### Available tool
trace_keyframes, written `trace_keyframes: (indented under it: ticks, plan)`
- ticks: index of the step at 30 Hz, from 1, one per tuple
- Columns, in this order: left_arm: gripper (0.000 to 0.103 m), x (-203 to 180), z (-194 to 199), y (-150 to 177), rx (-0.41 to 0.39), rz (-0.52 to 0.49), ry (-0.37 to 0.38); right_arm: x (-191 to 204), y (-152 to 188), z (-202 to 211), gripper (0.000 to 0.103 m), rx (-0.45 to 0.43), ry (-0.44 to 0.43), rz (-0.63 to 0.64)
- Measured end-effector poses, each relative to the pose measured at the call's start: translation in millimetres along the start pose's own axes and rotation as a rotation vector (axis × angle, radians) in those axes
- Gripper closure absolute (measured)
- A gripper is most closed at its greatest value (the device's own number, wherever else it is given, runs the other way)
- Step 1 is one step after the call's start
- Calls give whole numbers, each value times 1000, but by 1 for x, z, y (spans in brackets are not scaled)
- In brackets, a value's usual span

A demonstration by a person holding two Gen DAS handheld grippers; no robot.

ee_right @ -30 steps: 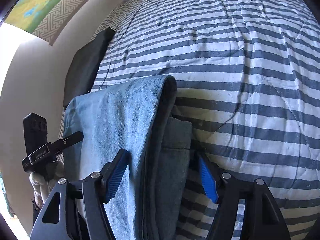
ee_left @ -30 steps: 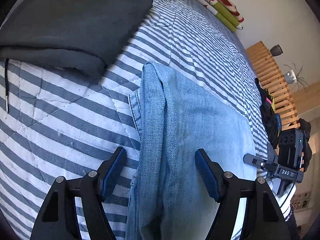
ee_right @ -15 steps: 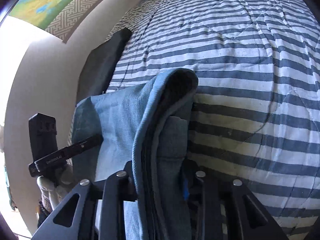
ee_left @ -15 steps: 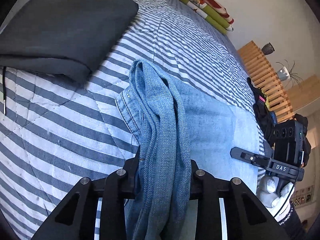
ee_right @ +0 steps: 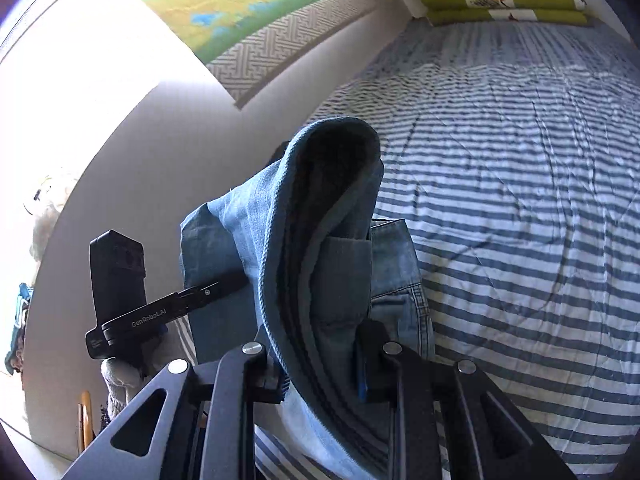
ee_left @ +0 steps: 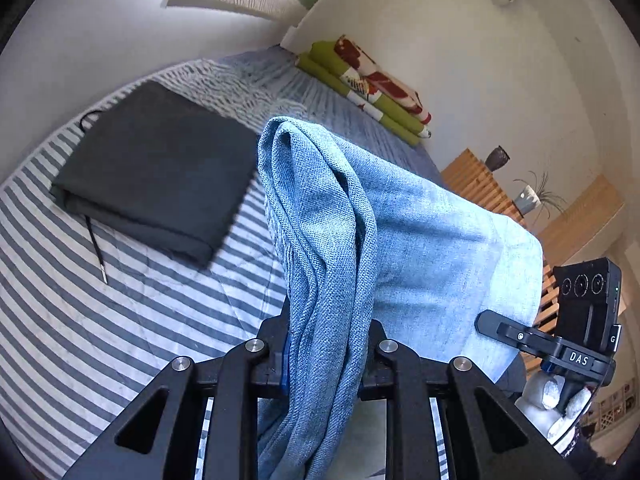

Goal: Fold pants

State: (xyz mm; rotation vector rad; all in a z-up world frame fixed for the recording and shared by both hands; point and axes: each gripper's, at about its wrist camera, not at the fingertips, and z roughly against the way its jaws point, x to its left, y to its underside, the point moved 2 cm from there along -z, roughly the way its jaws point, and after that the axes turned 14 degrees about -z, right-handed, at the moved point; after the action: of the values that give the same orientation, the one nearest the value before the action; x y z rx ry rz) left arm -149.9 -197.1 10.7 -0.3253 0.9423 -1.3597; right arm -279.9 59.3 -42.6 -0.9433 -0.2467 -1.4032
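Light blue denim pants (ee_left: 420,240) hang lifted above the striped bed, stretched between both grippers. My left gripper (ee_left: 326,356) is shut on a bunched edge of the pants, which rises in folds in front of the lens. My right gripper (ee_right: 320,356) is shut on the other end of the pants (ee_right: 316,248), where layered denim loops up over the jaws. In the left wrist view the right gripper (ee_left: 560,344) shows at the far right, held by a gloved hand. In the right wrist view the left gripper (ee_right: 132,312) shows at the left.
A blue-and-white striped quilt (ee_right: 520,200) covers the bed. A folded dark grey garment (ee_left: 152,172) with a drawstring lies on it at the left. Green and red folded bedding (ee_left: 368,80) is stacked by the far wall. Wooden slats (ee_left: 484,184) and potted plants stand at right.
Both grippers went from open around the pants' ends to shut on them, then rose and tilted up, lifting the pants off the quilt.
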Motion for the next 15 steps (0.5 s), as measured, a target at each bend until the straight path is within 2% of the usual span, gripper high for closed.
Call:
trace_keyframes:
  ticks: [4,9,12,15]
  plan:
    - [81,29,37,-35,-61,-5,-53,44,-14,-11,82,-14,-38,63]
    - [81,71,73,-84,-145,-9,-138,90,-48,-46,82,-12,-98,93]
    - [81,107,74,-118,-160,13,-155,111,-74,-77,82,-10,-121,101]
    - [82,144,59,-151,-147,18,-186,117,-101,-115,82,10,-150,68]
